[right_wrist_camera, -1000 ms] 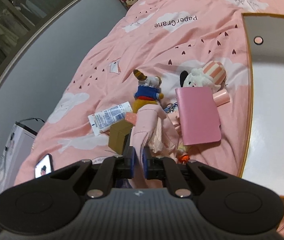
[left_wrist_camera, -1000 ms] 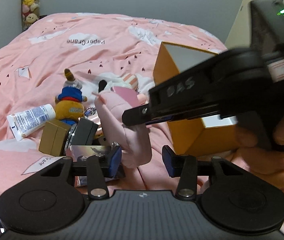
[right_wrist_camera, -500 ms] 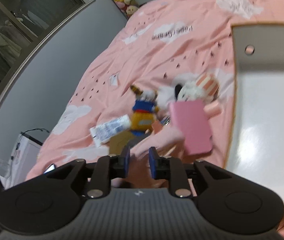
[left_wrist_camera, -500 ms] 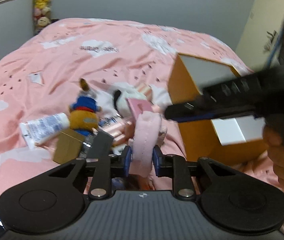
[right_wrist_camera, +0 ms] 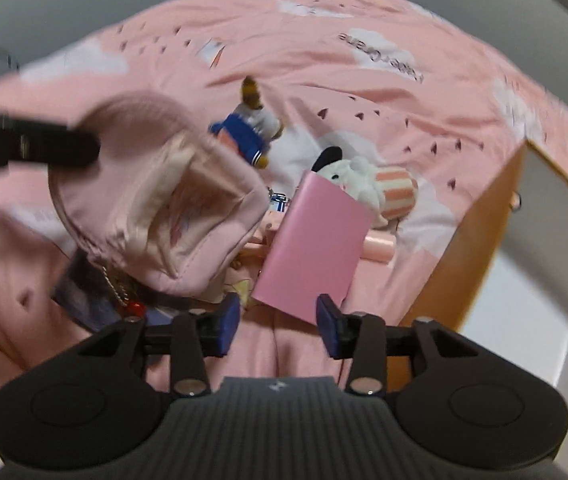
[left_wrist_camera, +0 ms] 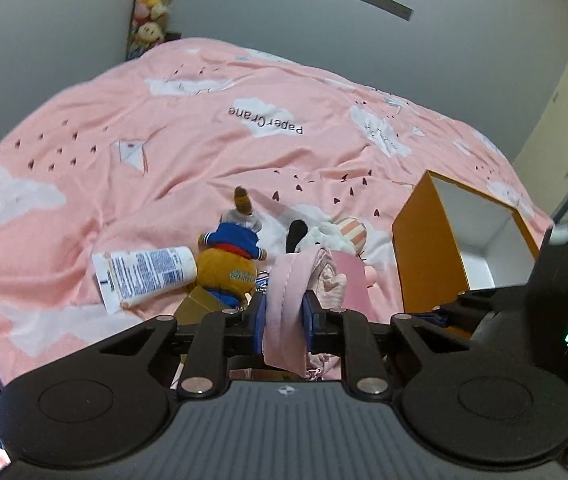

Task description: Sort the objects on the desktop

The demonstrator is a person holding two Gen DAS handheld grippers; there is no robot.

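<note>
Pink bedspread [left_wrist_camera: 204, 152] | left gripper [left_wrist_camera: 284, 316] clamps pink pouch [left_wrist_camera: 284, 304] | right gripper [right_wrist_camera: 278, 316] opening, empty | next: probably orange box [left_wrist_camera: 424, 248].

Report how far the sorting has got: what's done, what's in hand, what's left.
Done: nothing shows sorted; the visible part of the orange box looks empty.

In hand: the left gripper is clamped on the pink pouch; the right gripper has its jaws opening, nothing between them.

Left: the tube, bear plush, white plush, pink notebook and small items lie piled on the bedspread.
</note>
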